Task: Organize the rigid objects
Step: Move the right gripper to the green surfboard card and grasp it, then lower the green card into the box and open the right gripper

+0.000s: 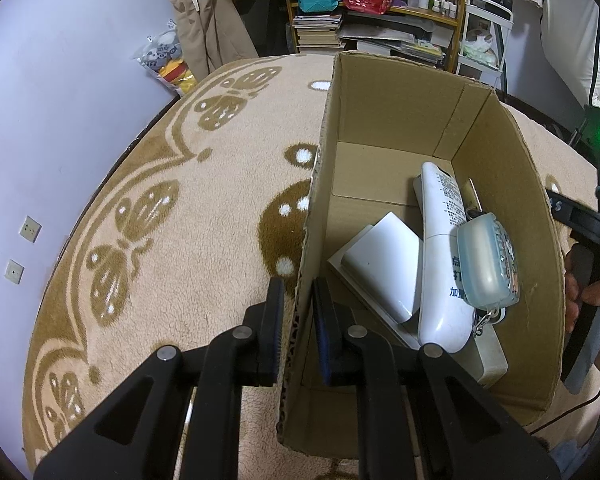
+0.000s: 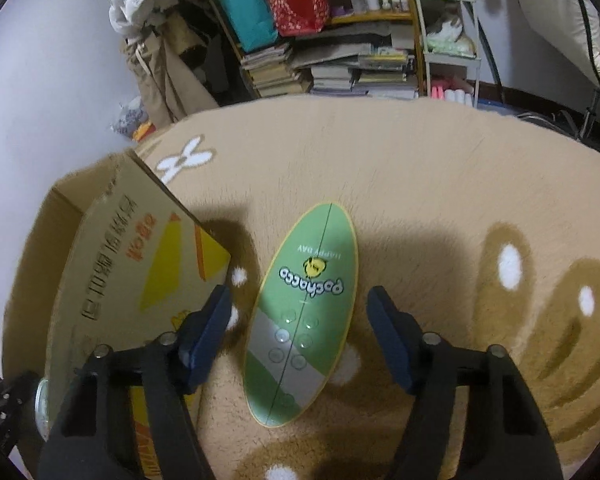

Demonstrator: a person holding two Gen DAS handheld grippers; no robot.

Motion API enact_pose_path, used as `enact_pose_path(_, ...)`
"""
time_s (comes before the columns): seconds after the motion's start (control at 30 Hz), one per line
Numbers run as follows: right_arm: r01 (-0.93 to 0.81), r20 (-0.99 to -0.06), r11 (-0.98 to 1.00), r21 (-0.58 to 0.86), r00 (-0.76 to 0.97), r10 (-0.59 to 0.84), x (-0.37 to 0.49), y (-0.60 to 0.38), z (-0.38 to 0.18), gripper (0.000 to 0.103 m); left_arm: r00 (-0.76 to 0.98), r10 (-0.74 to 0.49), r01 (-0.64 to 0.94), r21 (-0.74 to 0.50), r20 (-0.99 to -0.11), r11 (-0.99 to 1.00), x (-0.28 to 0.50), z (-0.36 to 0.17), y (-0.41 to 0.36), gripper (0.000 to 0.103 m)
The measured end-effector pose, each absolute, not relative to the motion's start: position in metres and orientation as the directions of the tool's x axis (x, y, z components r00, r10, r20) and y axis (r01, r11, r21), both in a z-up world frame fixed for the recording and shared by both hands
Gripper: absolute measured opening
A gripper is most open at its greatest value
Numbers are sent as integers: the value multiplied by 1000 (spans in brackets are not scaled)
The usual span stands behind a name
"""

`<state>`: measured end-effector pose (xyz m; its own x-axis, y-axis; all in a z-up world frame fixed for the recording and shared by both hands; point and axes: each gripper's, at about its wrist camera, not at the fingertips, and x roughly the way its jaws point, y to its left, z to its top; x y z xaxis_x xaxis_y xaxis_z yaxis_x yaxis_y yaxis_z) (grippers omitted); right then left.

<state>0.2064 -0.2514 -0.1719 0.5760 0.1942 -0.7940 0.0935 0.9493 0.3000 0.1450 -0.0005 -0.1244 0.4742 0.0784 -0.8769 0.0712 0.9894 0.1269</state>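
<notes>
An open cardboard box [image 1: 384, 92] stands on the beige carpet. Inside lie a white remote [image 1: 444, 256], a pale blue case with a clip [image 1: 486, 258] and a white flat box [image 1: 380, 264]. My left gripper [image 1: 298, 312] is shut on the box's left wall, one pad on each side. In the right wrist view a green oval case [image 2: 304, 316] printed "Pochacco" lies flat on the carpet beside the box [image 2: 112, 264]. My right gripper [image 2: 300, 336] hangs over it with a finger on each side, pads clear of it.
Patterned beige carpet [image 1: 180, 184] spreads around the box. At the back stand shelves with books and bags [image 2: 320, 52] and a white cart [image 2: 448, 28]. A hand holding the right gripper's handle [image 1: 588, 288] shows at the right edge of the left wrist view.
</notes>
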Motion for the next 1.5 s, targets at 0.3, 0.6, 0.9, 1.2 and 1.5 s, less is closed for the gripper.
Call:
enact_pose_path(0.3,108,-820,954,280,544,179,209,-245,-184,69,475,78,72,126,-877,989,145,-124,0,15)
enact_pose_path(0.6,134,-850,975,180,520,85,207,-237,-184,62,475,76,72,125,-877,990,145,-124,0,15)
enact_pose_path(0.9,116,-819,962,246,556,143,179,-245,-165,62,475,77,72,126,-877,989,145,-124,0,15)
enact_pose_path(1.2,70,-727,937,343,651,218,155,-248,-114,62,475,79,73,128,-876,989,145,-124,0,15)
enact_pose_path(1.5,-133,-627,915,380,691,361,140,-193,-62,62,475,80,72,130,-876,989,144,-124,1,15)
